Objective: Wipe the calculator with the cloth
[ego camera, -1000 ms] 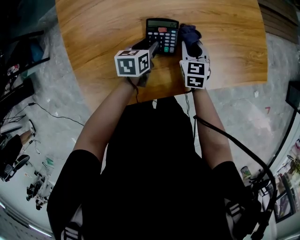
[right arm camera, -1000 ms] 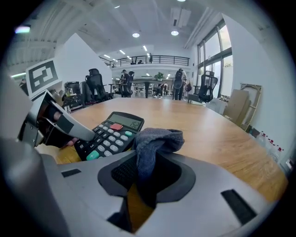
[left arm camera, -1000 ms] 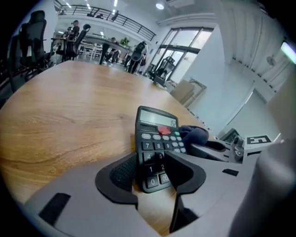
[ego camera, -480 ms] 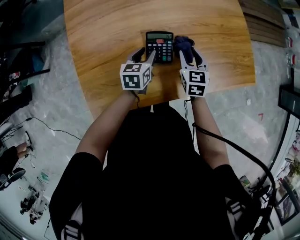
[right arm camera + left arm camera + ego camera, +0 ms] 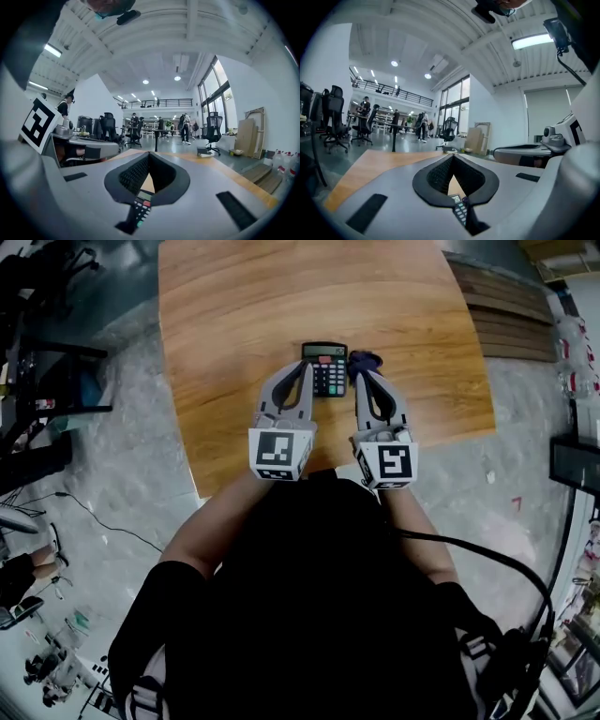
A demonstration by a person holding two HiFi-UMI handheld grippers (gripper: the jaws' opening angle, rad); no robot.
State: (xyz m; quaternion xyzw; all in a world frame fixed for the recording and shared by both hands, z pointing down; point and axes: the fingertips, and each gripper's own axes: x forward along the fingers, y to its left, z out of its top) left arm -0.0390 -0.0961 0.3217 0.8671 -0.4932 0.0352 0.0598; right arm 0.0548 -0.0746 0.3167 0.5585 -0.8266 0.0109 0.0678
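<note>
Currently left gripper (image 5: 307, 367) and right gripper (image 5: 359, 375) are hovering above the wooden table (image 5: 234, 324). Both have just been closing their jaws, now meeting tip to tip on nothing. Calculator (image 5: 329, 369) is lying flat between them, the dark blue cloth (image 5: 367, 359) bunching at its right edge.

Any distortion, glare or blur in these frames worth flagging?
Head view: strong fisheye, no blur; calculator small but sharp. Left gripper view: dark round vignette, ceiling lamp blown out. Right gripper view: same vignette, even light.
</note>
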